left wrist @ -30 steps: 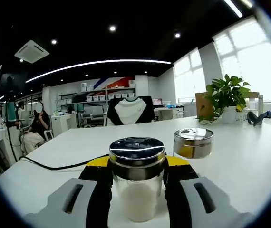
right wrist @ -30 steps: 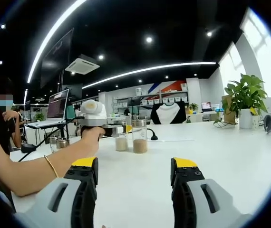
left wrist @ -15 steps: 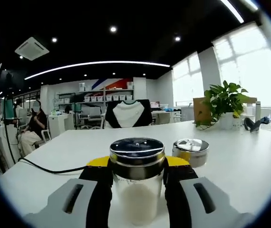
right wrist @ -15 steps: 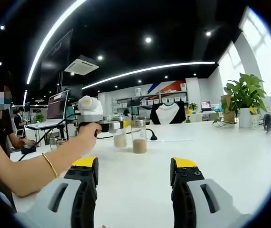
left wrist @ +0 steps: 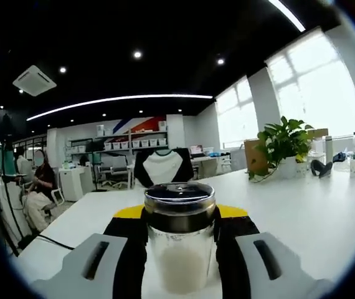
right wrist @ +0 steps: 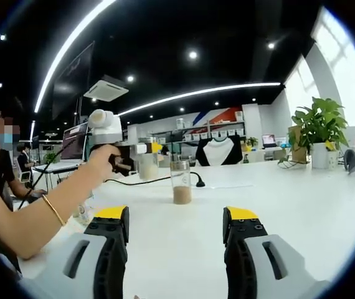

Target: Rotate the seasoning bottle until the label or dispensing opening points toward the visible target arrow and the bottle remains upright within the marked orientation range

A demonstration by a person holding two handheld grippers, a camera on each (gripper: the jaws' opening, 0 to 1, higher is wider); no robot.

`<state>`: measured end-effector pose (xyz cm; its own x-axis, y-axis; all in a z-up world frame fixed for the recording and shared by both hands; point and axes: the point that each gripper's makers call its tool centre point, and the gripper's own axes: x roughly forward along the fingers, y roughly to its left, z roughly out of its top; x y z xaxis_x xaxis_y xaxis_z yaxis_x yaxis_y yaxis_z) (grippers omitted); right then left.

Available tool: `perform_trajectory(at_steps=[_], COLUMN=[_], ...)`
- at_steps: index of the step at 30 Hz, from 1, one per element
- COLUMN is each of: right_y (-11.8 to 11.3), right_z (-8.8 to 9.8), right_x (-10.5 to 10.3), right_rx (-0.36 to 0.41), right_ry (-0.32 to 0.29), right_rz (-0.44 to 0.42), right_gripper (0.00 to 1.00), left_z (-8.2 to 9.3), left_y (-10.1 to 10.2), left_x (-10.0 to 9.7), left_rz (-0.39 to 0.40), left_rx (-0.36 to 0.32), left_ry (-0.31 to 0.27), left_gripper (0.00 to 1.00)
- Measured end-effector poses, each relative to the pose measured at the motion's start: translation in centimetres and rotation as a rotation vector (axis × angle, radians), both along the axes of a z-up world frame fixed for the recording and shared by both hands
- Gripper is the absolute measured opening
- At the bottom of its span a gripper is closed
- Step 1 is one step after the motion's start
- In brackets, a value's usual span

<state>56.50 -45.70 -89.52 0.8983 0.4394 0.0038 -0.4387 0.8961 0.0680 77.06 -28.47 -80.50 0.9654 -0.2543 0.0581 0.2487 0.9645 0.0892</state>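
Note:
A clear seasoning bottle [left wrist: 179, 240] with a shiny metal lid and white grains stands upright between my left gripper's [left wrist: 180, 217] black, yellow-tipped jaws, which are shut on its sides. In the right gripper view a hand holds that left gripper [right wrist: 112, 149] above the white table [right wrist: 302, 205], and the white-grain bottle [right wrist: 147, 165] hangs in it, clear of the surface. A second clear bottle [right wrist: 180, 182] with brown grains stands on the table to its right. My right gripper [right wrist: 176, 215] is open near the table's front, with nothing between its jaws.
A black cable [right wrist: 146, 181] runs across the table behind the brown-grain bottle. A potted plant [right wrist: 319, 128] stands at the far right, and it shows as the plant [left wrist: 277, 140] in the left gripper view. A chair with a white shirt [left wrist: 160, 167] is beyond the table.
The left gripper has risen with the white-grain bottle, off the table and to the left in the right gripper view. The short metal-lidded jar has dropped out of the left gripper view.

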Motion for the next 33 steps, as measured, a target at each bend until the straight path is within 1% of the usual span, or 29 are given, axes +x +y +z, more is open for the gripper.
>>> perform_trajectory(at_steps=[3,5,8,11,13,16,20,23,25,27,29,33], right_y=[-0.1,-0.2,-0.2,-0.1,-0.1,0.0,0.3,0.6,0.7,0.8,0.8,0.7], right_z=[0.2,0.3,0.7,0.9,0.9,0.9,0.9,0.9,0.9,0.9,0.9,0.5], right_x=[-0.2,-0.3,-0.4,-0.5,-0.7,-1.0,-1.4,-1.6,-1.8,-2.1,-2.3,-2.7], right_rx=[-0.001,-0.005,-0.007,-0.012,-0.012,-0.009,-0.006,-0.003,0.001,0.001,0.001,-0.002], right_ry=[-0.004,-0.007,-0.015,-0.023,-0.023,-0.021,-0.023,-0.025,-0.026,-0.027,-0.027,-0.02], right_rz=[-0.002,-0.004,-0.003,-0.002,-0.001,0.003,0.012,0.022,0.027,0.029,0.027,0.029], right_gripper=[0.6,0.6,0.6,0.6,0.6,0.6,0.6,0.6,0.6,0.6,0.6,0.59], left_z=[0.8,0.9,1.4,1.4,1.2,0.9,0.7,0.1,-0.1,-0.5,-1.1,-2.2], left_y=[-0.2,-0.4,-0.9,-1.2,-1.3,-1.6,-2.0,-3.1,-3.1,-3.5,-3.9,-5.0], left_x=[-0.8,-1.2,-2.3,-2.9,-3.4,-4.1,-5.1,-6.5,-6.5,-6.5,-7.0,-7.9], left_rz=[-0.008,-0.014,-0.034,-0.064,-0.074,-0.082,-0.106,-0.139,-0.153,-0.18,-0.201,-0.227], left_rx=[0.003,0.004,0.007,-0.013,-0.016,0.001,-0.006,0.02,0.024,0.008,-0.01,0.021], left_ry=[-0.016,-0.019,-0.032,-0.022,-0.02,-0.015,-0.013,-0.006,0.0,0.011,0.021,0.036], left_gripper=[0.43,0.43,0.43,0.43,0.43,0.43,0.43,0.43,0.43,0.43,0.43,0.43])
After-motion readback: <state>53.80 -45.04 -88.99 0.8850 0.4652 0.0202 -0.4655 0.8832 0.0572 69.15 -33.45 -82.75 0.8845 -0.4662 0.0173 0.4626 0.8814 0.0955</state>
